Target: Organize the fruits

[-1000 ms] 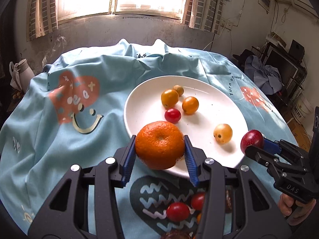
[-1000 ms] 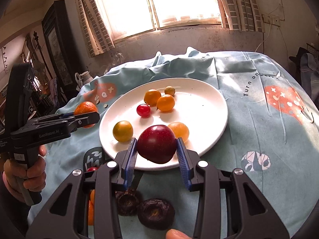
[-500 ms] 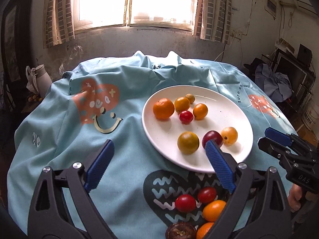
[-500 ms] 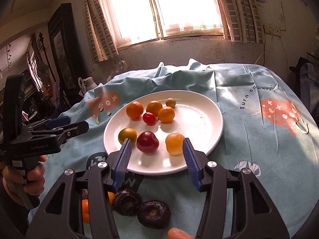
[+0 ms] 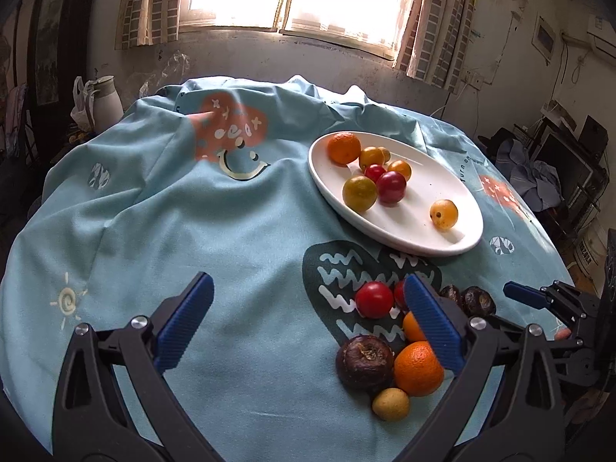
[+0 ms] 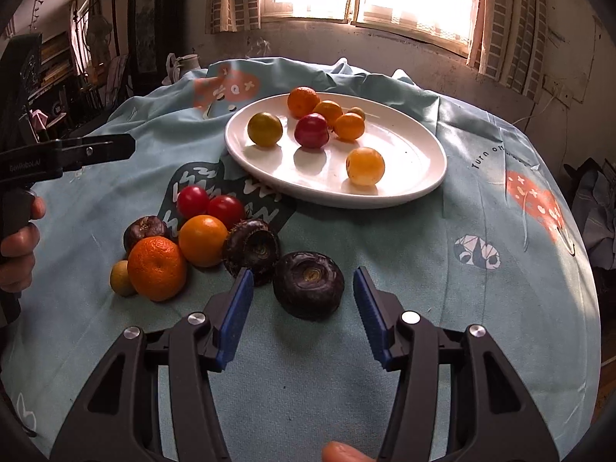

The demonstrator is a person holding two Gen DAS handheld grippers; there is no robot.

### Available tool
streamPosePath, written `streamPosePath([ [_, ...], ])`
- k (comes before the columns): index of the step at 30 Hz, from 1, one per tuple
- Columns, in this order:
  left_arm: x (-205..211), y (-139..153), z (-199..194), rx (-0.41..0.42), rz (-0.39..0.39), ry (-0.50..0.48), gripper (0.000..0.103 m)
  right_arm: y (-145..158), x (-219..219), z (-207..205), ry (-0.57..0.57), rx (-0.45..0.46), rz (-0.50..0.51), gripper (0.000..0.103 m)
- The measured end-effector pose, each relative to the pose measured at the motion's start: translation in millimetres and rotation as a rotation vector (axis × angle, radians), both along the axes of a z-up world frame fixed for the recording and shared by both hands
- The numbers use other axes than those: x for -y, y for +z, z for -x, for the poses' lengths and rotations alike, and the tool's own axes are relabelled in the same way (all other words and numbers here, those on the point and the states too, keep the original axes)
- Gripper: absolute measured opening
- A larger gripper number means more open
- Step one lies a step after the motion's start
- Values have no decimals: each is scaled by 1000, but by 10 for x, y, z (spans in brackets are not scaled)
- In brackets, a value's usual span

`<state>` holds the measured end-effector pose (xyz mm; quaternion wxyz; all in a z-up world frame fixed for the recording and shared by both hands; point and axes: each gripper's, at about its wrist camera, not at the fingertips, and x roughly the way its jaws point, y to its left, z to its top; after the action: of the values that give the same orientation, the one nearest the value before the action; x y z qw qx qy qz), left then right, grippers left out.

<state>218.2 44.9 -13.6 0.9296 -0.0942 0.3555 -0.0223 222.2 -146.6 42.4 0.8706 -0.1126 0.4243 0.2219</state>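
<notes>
The white plate [image 6: 423, 177] sits on the light-blue cloth [image 5: 173, 231] that covers the surface, and everything else is easiest placed from it. On the plate lie a mandarin [image 6: 303, 102] at the far rim, a dark red plum [image 6: 312, 130] near the middle, a greenish-yellow fruit [image 6: 265, 128] to its left, and a yellow-orange fruit [image 6: 365, 166] alone toward the near right rim; a few small orange fruits cluster behind the plum.

Off the plate, on the near side by its left edge, a loose heap lies on the dark heart print: two red cherry tomatoes [image 6: 210, 204] closest to the rim, then a smooth orange fruit [image 6: 203, 240], a second mandarin [image 6: 157, 268], a small yellow-green fruit [image 6: 121, 278], and three dark brown water chestnuts, the largest [image 6: 308, 285] nearest the viewer.

The right gripper [image 6: 304, 308] hovers over the cloth in front of the plate, its blue fingers [image 6: 238, 315] spread wide on either side of that largest water chestnut without touching it. The left gripper [image 5: 308, 319] hangs to the left of the heap, fingers [image 5: 184, 319] likewise spread and holding nothing; its right finger overlaps the heap in the left wrist view.
</notes>
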Motion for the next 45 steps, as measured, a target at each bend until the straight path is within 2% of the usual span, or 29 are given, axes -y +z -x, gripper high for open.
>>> streamPosePath([
  [10, 61, 24, 30, -3, -3, -24, 101, -144, -13, -67, -15, -47, 34, 54],
  [28, 67, 34, 41, 4, -29, -13, 101, -280, -66, -144, -28, -57, 45, 54],
  [33, 140, 9, 35, -4, -46, -42, 101, -284, -71, -152, -26, -59, 43, 53],
  [35, 215, -7, 36, -7, -68, -74, 101, -280, -72, -151, -26, -52, 46, 45],
  [38, 402, -59, 55, -28, -108, -187, 101, -265, -22, -160, -34, -63, 17, 44],
  [42, 720, -112, 195, -27, -192, -392, 101, -234, 132, -222, -90, -119, -75, 44],
  [44, 837, -133, 260, -10, -241, -443, 100, -230, 160, -229, -106, -127, -83, 44],
  [45, 877, -148, 282, -4, -258, -459, 95, -230, 158, -227, -107, -128, -83, 44],
])
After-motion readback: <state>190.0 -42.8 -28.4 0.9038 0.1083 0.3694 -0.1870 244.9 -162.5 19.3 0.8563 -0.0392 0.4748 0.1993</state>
